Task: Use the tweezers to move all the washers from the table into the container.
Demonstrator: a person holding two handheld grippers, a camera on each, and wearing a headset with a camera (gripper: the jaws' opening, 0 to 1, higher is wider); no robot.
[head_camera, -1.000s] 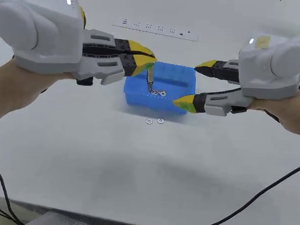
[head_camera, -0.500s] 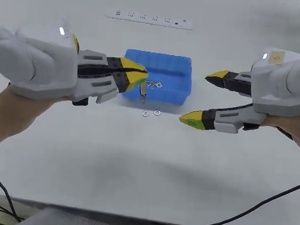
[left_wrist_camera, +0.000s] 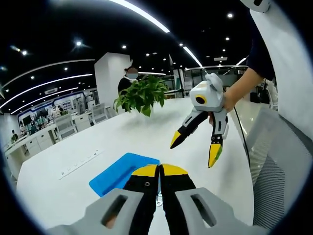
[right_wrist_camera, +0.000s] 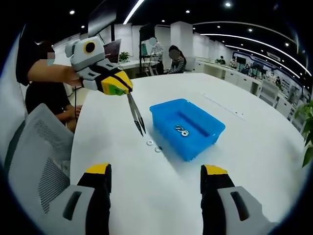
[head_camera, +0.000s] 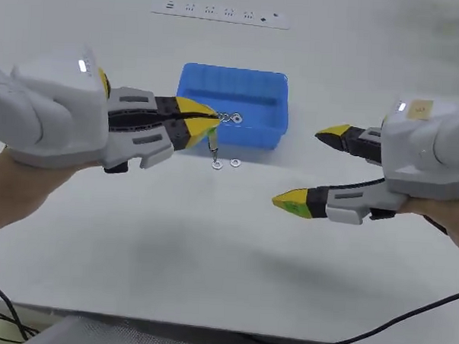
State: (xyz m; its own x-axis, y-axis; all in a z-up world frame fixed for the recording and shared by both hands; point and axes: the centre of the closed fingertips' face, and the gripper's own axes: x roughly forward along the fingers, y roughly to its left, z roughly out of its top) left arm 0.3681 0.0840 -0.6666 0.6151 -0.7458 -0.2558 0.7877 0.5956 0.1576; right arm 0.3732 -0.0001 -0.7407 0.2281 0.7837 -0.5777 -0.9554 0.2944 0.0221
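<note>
**Tweezers out of the bin, now over the washers on the table**

On the left, the left gripper [head_camera: 205,125] has its yellow-tipped jaws clenched on the thin metal tweezers [head_camera: 213,142], which hang point-down from them. A second ago the points stood inside the blue bin, beside the washers lying there. Now they are on the near side of its front wall, just over the left one of two washers [head_camera: 217,165]. These are small flat metal rings lying side by side on the smooth white table [head_camera: 173,238], just in front of the bin. Whether the points touch the ring is too fine to tell.

Behind them sits the container [head_camera: 195,75], a low rectangular tray of blue plastic with rounded corners. On its floor lies a small cluster of washers [head_camera: 232,118], two or perhaps three, touching one another. Beyond it a white power strip [head_camera: 221,13] lies flat.

On the right, the right gripper [head_camera: 310,168] has its jaws spread wide with nothing between them. A second ago they flanked the tray's right front corner; now they are well apart from it.
</note>
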